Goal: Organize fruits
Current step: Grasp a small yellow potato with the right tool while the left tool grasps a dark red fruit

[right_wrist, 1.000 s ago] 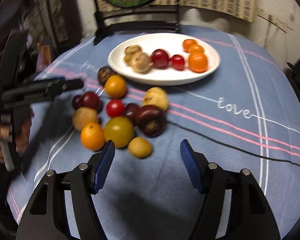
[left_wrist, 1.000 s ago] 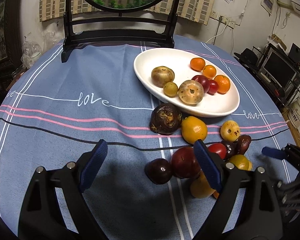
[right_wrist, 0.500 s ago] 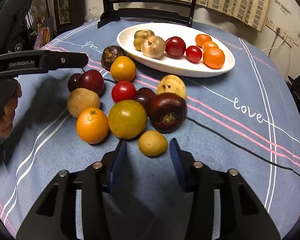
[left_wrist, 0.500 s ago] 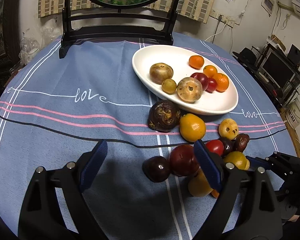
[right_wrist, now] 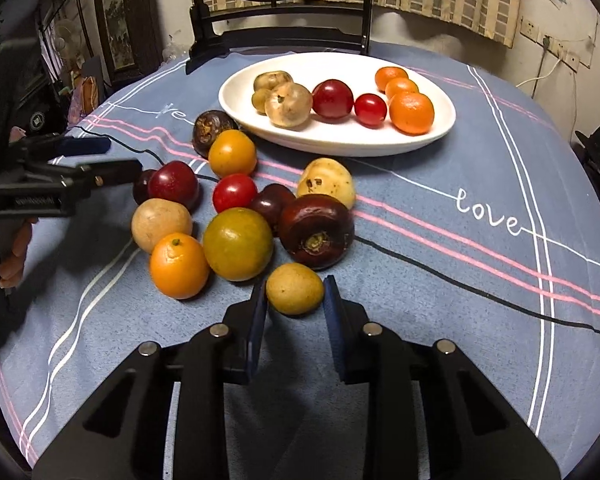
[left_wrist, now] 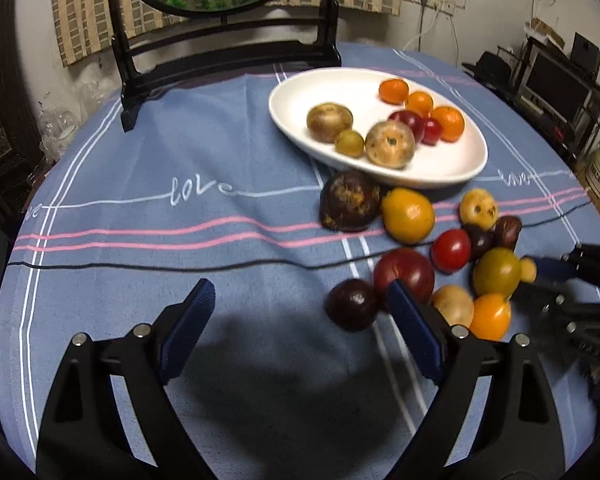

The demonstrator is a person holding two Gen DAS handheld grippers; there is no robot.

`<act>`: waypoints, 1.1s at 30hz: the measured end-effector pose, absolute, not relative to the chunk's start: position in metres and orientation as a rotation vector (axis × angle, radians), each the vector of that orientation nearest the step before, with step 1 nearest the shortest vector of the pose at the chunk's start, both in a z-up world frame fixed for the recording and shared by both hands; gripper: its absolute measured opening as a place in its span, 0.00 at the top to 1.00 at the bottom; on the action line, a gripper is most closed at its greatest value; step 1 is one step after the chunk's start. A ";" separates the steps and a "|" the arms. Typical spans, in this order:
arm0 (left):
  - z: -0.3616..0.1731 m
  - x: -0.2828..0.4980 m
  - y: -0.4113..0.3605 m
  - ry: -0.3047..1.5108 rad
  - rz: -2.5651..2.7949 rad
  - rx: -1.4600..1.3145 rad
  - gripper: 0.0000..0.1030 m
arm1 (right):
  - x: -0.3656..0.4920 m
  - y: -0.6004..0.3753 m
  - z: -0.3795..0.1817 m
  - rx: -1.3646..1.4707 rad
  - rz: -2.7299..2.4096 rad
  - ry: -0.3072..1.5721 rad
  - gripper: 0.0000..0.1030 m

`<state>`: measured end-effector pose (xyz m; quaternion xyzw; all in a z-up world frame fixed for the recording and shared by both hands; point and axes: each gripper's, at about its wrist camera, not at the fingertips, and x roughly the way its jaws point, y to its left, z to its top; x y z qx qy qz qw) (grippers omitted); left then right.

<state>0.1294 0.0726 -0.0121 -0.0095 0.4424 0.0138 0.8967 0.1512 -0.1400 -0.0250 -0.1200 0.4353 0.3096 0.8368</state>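
Note:
A white oval plate holds several fruits: brown ones, red ones and oranges. A cluster of loose fruits lies on the blue cloth in front of it. My right gripper has its blue pads closed against both sides of a small yellow-brown fruit at the cluster's near edge, resting on the cloth. My left gripper is open and empty, low over the cloth to the left of the cluster; a dark purple fruit and a red fruit lie by its right finger. The plate shows in the left wrist view too.
A dark wooden mirror stand stands at the table's far edge behind the plate. The round table's blue cloth has pink, white and black stripes. Shelves with electronics stand off the table to the right.
My right gripper has moved forward and narrowed from wide open until its pads close on the small yellow-brown fruit. My left gripper shifted slightly and stays open.

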 end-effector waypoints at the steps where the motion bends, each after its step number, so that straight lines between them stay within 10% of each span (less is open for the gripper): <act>1: -0.014 0.129 0.070 0.925 0.026 0.004 0.13 | 0.151 -0.140 -0.024 -0.253 0.658 0.918 0.72; 7: -0.023 0.124 0.055 0.935 -0.024 0.083 0.15 | 0.151 -0.143 -0.024 -0.245 0.650 0.919 0.72; 23: -0.037 0.131 0.030 0.875 -0.069 0.196 0.68 | 0.145 -0.139 -0.022 -0.266 0.672 0.912 0.72; 33: -0.031 0.129 0.039 0.885 -0.093 0.097 0.68 | 0.148 -0.145 -0.019 -0.238 0.663 0.909 0.72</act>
